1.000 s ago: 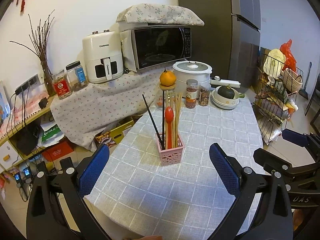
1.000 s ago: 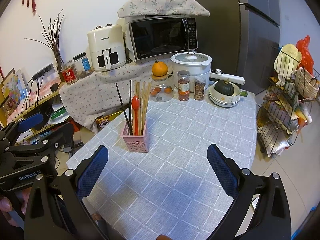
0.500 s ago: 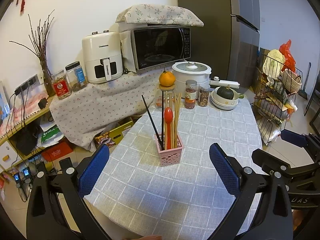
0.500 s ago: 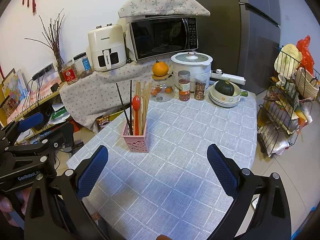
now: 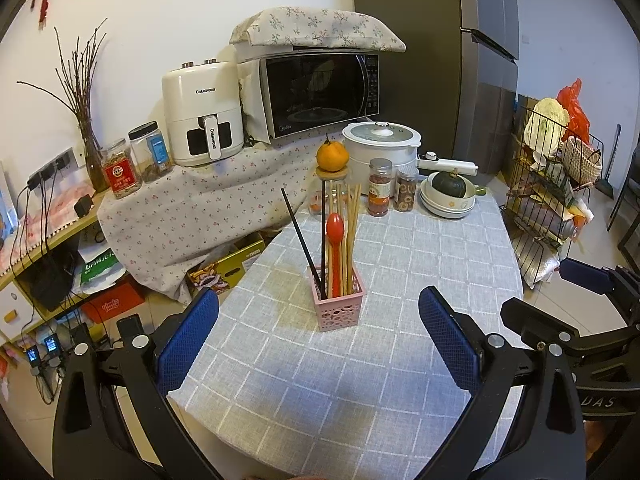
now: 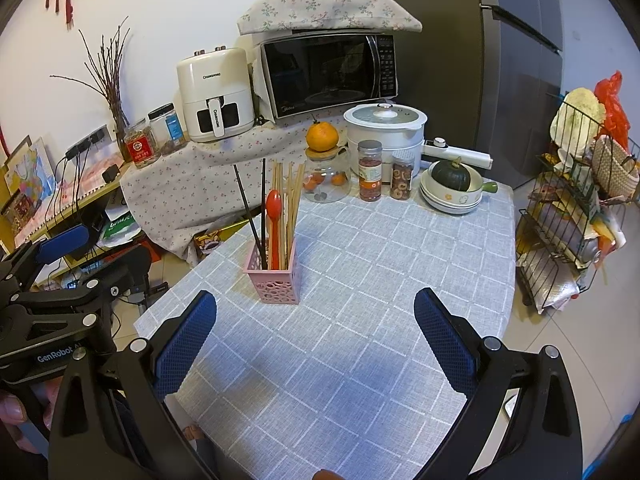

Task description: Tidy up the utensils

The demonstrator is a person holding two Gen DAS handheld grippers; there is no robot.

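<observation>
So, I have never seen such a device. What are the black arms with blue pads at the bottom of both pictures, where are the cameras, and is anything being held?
These are two hand-held grippers, one in each of a person's hands; no robot is there. Each carries a wide-angle camera looking forward along its two fingers.

One picture comes from the left gripper, the other from the right gripper. Each also sees the other tool at its edge.

Both are open and hold nothing.

On the checked tablecloth stands a pink basket holding black chopsticks, wooden chopsticks and a red spoon. Behind it are spice jars, a glass jar with an orange on top, a rice cooker and stacked bowls.
</observation>
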